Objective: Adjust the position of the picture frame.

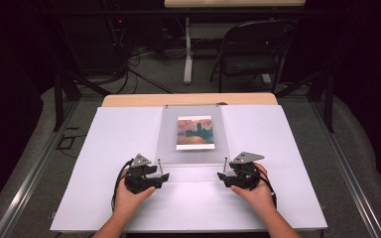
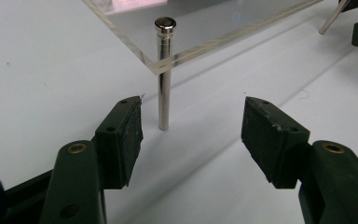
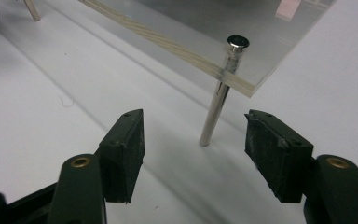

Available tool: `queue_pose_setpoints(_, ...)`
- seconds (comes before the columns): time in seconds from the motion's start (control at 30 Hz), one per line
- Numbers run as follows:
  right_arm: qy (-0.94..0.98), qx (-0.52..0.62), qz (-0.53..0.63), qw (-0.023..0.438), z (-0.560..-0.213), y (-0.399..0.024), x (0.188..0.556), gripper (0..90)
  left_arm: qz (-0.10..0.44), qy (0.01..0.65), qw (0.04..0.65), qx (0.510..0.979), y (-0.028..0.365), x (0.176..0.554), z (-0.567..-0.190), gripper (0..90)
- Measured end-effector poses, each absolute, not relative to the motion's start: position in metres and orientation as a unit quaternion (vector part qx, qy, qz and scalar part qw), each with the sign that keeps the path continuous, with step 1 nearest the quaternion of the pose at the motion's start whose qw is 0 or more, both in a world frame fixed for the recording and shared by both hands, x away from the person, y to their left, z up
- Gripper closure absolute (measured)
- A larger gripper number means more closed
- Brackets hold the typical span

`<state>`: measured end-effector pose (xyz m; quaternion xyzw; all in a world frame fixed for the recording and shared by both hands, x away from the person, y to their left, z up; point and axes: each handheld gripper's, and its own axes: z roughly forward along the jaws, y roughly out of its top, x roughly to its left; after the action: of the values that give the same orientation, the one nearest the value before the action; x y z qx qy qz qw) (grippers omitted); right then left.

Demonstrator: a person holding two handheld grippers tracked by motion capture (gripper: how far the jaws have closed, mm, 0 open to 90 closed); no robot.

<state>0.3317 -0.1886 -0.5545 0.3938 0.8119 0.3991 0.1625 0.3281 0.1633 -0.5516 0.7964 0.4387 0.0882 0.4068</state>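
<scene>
- Table [image 1: 129, 144]: white top, acrylic panel [image 1: 192, 148] at centre, standing on metal pins, a painting print [image 1: 194, 132] on it.
- Left gripper [image 1: 164, 177] at panel's 7 o'clock corner; jaws apart, nothing clamped, left pin [image 2: 163, 74] just ahead, near one jaw, untouched.
- Right gripper [image 1: 220, 176] at 5 o'clock corner; jaws apart, right pin [image 3: 220, 100] just ahead of the gap, untouched.

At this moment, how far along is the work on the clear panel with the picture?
Done: the clear acrylic panel over the small painted picture stands on its silver metal posts. In hand: nothing; left claw and right claw are open beside the near posts. Left: cannot tell beyond withdrawing.
</scene>
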Motion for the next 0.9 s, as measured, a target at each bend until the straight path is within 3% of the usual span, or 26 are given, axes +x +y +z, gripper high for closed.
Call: queue_pose_setpoints(0.9,0.8,0.394,0.413,0.184,-0.525,-0.217,0.299,38.3,0.098,0.455,0.404,0.788,0.188,0.294,-0.524,39.2)
